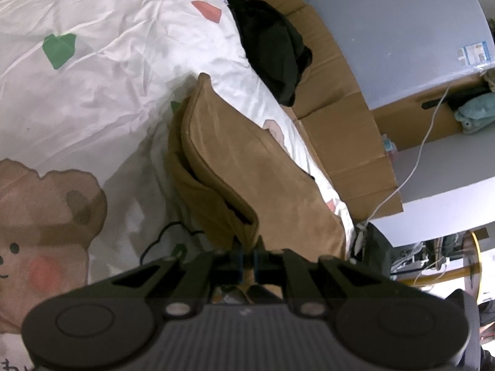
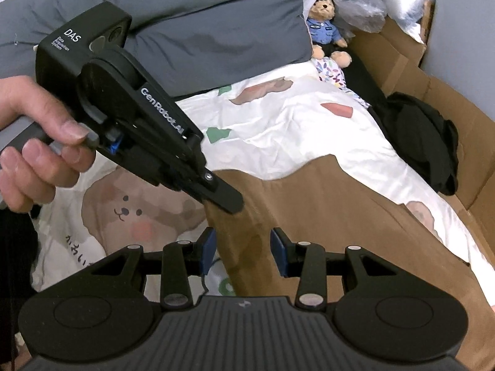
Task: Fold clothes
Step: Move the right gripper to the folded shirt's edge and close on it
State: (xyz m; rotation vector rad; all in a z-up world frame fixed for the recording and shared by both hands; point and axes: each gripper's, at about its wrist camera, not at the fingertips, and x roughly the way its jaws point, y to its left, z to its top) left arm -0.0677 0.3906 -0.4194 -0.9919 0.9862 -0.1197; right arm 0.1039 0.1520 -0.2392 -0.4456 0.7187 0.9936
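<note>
Left hand-held gripper point(image 1: 246, 266) pinched tight on a corner of the brown garment point(image 1: 247, 170), lifting it off the bed point(image 1: 92, 77). Right hand-held gripper point(image 2: 242, 247) half open, garment edge between its pads, no grip. Black clothes point(image 2: 423, 142) at 3 o'clock.

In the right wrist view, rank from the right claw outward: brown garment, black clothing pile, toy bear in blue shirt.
1. Brown garment, directly beneath the right claw.
2. Black clothing pile, right, on cardboard.
3. Toy bear, top, beside the grey cover.
</note>
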